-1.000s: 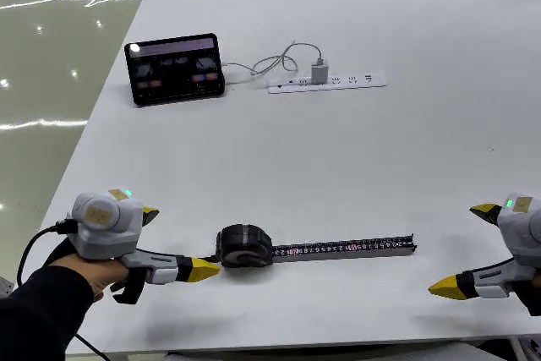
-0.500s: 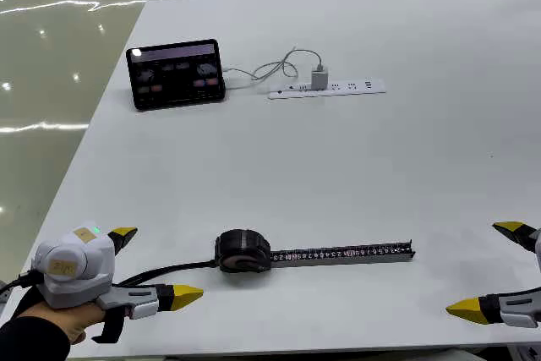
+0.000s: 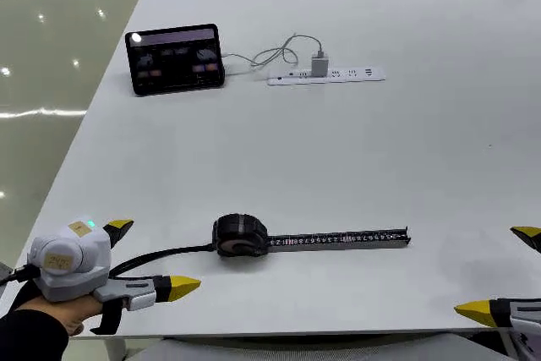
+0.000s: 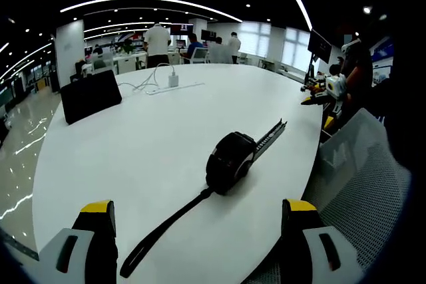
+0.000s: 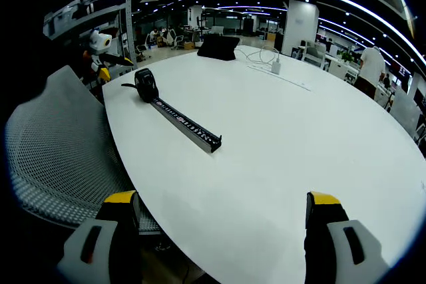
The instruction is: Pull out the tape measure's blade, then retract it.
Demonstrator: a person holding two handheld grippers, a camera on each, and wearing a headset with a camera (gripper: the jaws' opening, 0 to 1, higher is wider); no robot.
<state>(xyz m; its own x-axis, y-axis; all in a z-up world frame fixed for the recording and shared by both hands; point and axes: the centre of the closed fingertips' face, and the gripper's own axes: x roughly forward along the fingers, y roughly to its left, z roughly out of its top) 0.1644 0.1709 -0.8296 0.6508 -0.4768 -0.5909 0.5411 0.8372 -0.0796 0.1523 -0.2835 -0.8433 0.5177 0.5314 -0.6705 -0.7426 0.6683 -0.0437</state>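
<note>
Head view. A black, round-cased tape measure (image 3: 241, 236) is lying on the white worktop (image 3: 338, 150) between the two grippers. Its dark, scale-printed blade (image 3: 338, 240) is reaching out flat from the case toward the right gripper (image 3: 500, 270). The right gripper's jaws are standing apart, well clear of the blade's end hook and gripping nothing. The left gripper (image 3: 153, 254) is hovering on the other side of the case, near it but not touching, with its jaws also apart and empty. A black wrist strap (image 3: 161, 258) is trailing from the case back between those jaws. A dark tablet (image 3: 175, 58) and a white power strip (image 3: 325, 76) are sitting far ahead of both pairs of jaws.

Left gripper view. The case (image 4: 229, 161) is sitting ahead of the open jaws, roughly centred. The strap (image 4: 166, 231) is running back into the gap, and the blade (image 4: 269, 138) is pointing away toward the other gripper.

Right gripper view. The blade's hook end (image 5: 212, 143) is lying ahead and left of the spread jaws, with the case at its far end.

Judgement: with nothing gripping it, the blade is probably staying out on its lock, so the pull looks finished and the retraction is pending. The left jaws seem placed to steady the case or work its release. An unguided blade could whip back.
</note>
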